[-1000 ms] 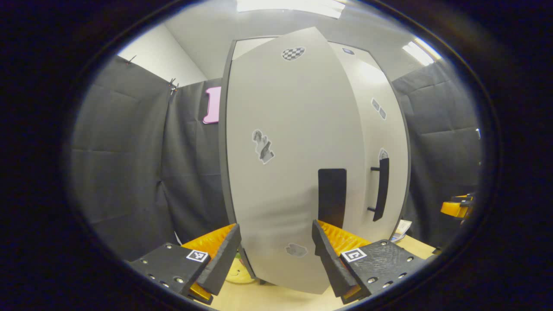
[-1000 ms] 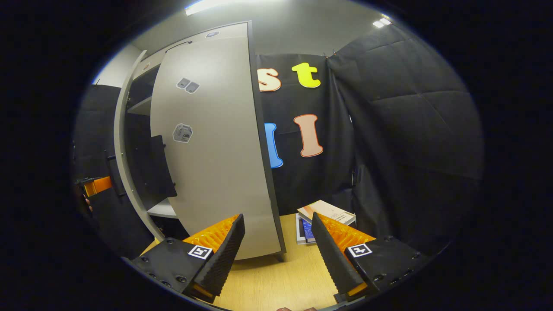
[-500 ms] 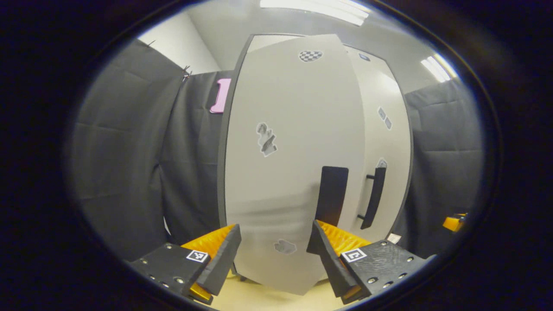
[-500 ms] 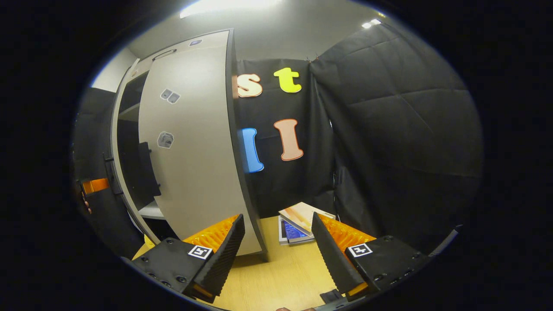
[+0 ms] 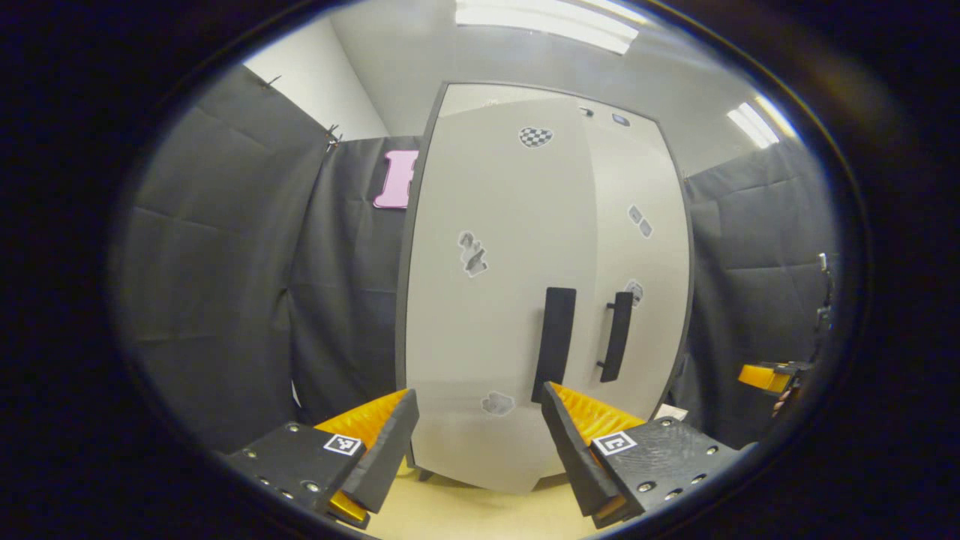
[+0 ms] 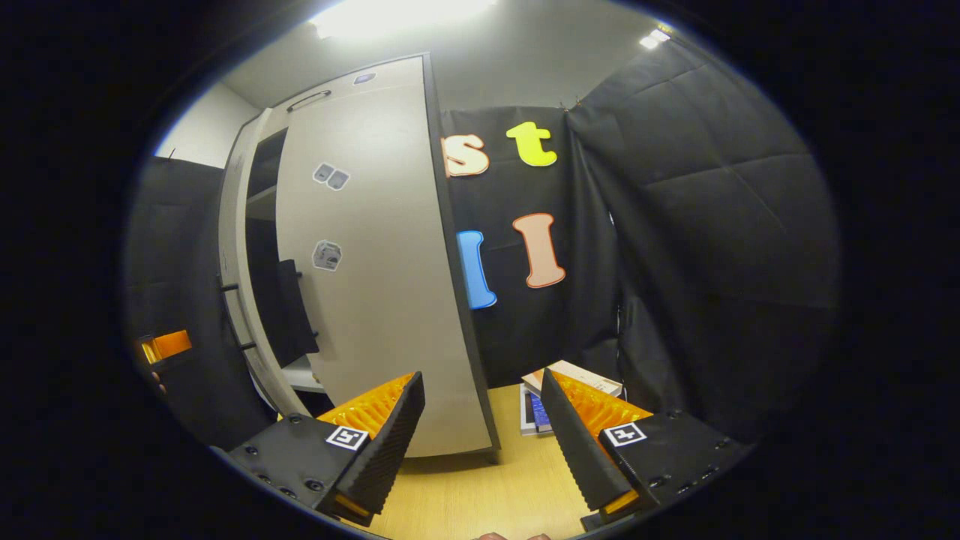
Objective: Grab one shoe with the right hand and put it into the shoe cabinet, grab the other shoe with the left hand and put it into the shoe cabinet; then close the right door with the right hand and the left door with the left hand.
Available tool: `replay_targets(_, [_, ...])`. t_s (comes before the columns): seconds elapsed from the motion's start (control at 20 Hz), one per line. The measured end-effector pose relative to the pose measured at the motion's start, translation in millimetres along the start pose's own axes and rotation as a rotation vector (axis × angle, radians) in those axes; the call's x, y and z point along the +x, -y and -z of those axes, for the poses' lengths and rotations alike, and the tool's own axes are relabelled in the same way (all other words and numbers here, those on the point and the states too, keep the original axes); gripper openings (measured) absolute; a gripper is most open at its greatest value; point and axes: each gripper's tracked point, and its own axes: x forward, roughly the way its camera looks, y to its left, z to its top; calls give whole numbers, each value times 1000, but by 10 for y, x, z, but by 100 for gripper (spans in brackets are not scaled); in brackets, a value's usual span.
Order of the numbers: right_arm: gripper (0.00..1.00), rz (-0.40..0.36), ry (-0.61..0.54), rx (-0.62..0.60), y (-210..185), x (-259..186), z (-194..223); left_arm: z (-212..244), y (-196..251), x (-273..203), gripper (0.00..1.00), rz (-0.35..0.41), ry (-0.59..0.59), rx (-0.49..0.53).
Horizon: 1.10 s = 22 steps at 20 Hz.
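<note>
In the left gripper view, the left hand-held gripper [image 5: 476, 442] sits at the bottom centre with its jaws apart and empty. Above it, mid-frame, stands the shoe cabinet [image 5: 547, 292]; its left door [image 5: 487, 300] looks nearly shut, its dark handle [image 5: 555, 341] just beside the right door's handle [image 5: 616, 336].

In the right gripper view, the right hand-held gripper [image 6: 484, 442] is at the bottom centre, jaws apart, holding nothing. Left of centre, the right door [image 6: 375, 285] stands slightly ajar, a dark gap [image 6: 262, 247] showing a shelf. Books [image 6: 559, 394] lie on the wooden surface [image 6: 480, 495] at lower centre. The shoes cannot be seen; presumably they are inside.

Risk: a door may stop short of shutting and swing back, or a jaw could catch a handle.
</note>
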Motion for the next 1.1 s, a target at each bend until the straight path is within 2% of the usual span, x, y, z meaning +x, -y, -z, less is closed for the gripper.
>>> replay_targets(0.25, [98,-79,-13,9,-217,-47,82,195,42,-267,97,-27,-36,-31])
replay_targets(0.4, [98,-153,-55,26,-350,-105,244,241,64,-429,93,-65,-41,-41])
replay_targets(0.5, [98,-206,-75,31,-407,-144,319,320,101,-512,95,-89,-59,-62])
replay_targets(0.6, [98,-247,-74,8,-447,-180,351,340,116,-619,93,-119,-63,-85])
replay_targets(0.7, [98,-258,-66,-24,-463,-200,384,322,117,-774,93,-133,-59,-82])
replay_targets(0.85, [98,-255,-85,-16,-560,-253,472,312,10,-904,93,-140,-68,-18])
replay_targets(0.95, [98,-239,-92,-5,-641,-269,486,289,-100,-913,93,-133,-66,21])
replay_targets(1.1, [98,-198,-76,-11,-733,-297,394,196,-250,-872,93,-98,-29,24])
